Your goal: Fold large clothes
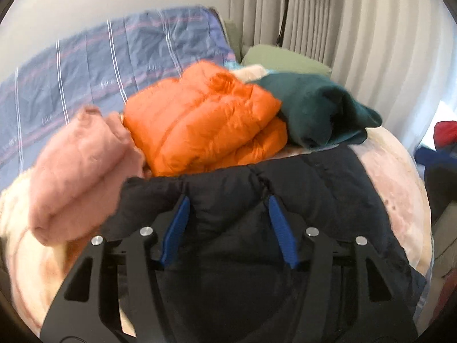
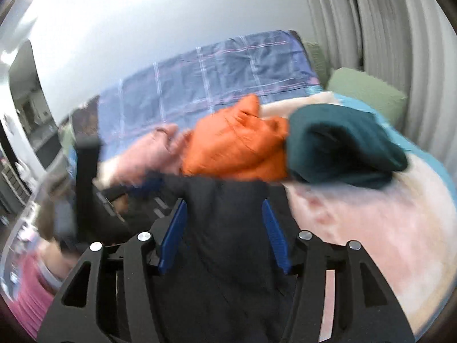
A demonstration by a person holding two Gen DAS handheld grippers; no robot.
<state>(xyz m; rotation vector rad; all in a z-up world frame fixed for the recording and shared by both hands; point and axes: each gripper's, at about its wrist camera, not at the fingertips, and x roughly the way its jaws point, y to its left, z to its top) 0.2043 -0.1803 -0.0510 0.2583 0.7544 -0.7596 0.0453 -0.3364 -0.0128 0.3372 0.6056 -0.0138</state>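
A black puffy jacket [image 1: 314, 185] lies in front on a pale pink blanket [image 1: 400, 188]. My left gripper [image 1: 228, 200] has its blue pads [image 1: 177, 228] pressed into a bunched fold of the jacket. In the right wrist view the same jacket [image 2: 228, 257] runs between the spread fingers of my right gripper [image 2: 224, 203], and the pads [image 2: 274, 234] stand clear of the cloth; this view is blurred. Behind the jacket sit a folded orange puffer [image 1: 205, 125], a pink sweater [image 1: 80, 171] and a dark teal garment [image 1: 320, 108].
A blue striped quilt [image 1: 100, 65] covers the sofa back, with a green cushion [image 1: 282, 60] and pale curtains [image 1: 357, 28] to the right. At left in the right wrist view, a hand [image 2: 122, 203] holds the other black gripper body [image 2: 85, 171]; pink clothing [image 2: 28, 300] shows lower left.
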